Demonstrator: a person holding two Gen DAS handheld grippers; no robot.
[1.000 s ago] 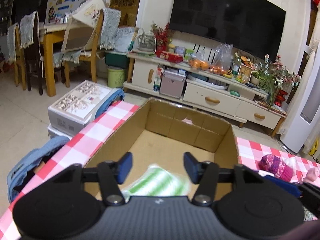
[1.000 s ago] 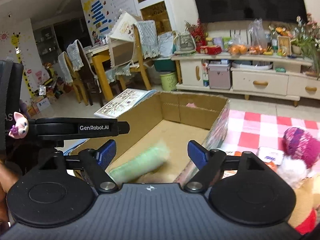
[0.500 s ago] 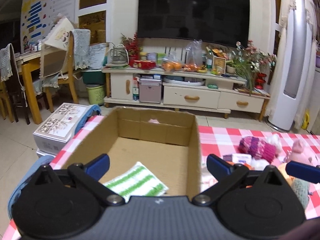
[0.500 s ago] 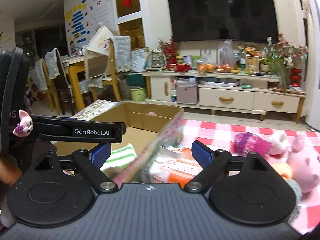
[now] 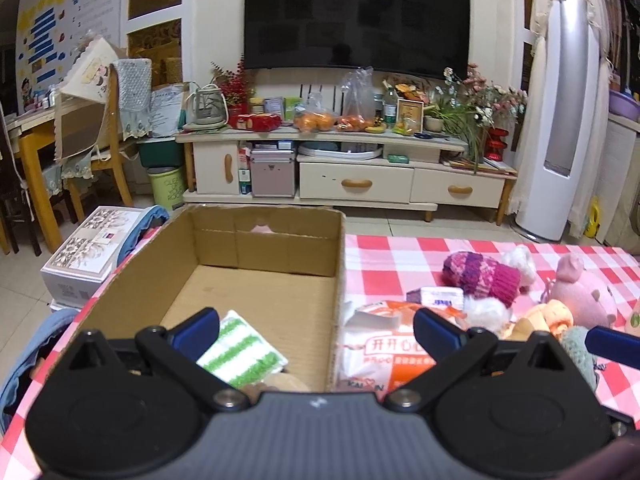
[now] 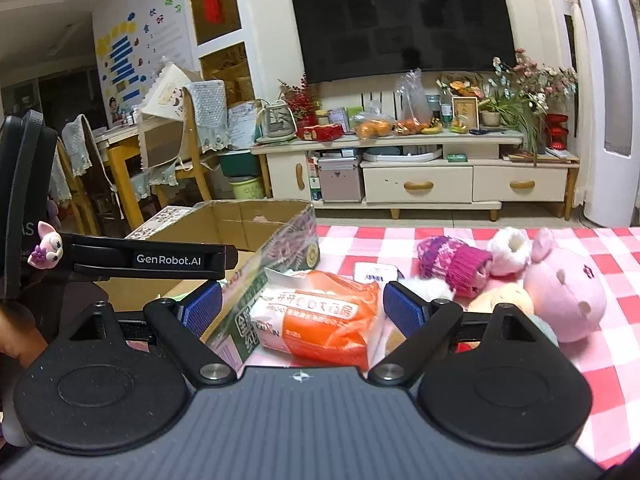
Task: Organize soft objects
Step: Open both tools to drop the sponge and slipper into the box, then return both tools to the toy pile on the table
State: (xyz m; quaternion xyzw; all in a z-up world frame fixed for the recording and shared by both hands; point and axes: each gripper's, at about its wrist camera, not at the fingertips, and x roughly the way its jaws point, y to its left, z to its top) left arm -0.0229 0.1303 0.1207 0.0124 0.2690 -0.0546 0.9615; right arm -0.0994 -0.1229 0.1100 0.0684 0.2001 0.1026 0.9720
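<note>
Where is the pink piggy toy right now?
In the right wrist view the pink piggy toy lies on the checked tablecloth at the right, beside the purple knitted hat and a white fluffy toy, outside the cardboard box.

television [image 5: 356, 16], cabinet [image 5: 352, 180], yellow chair [image 6: 188, 160]

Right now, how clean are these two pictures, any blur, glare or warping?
Left wrist view: sharp, with fisheye bending that bows the white air conditioner; dim reflections on the television. Right wrist view: mostly sharp, the cardboard box wall near the lens soft; warm indoor light, dark vignette at the corners.
</note>
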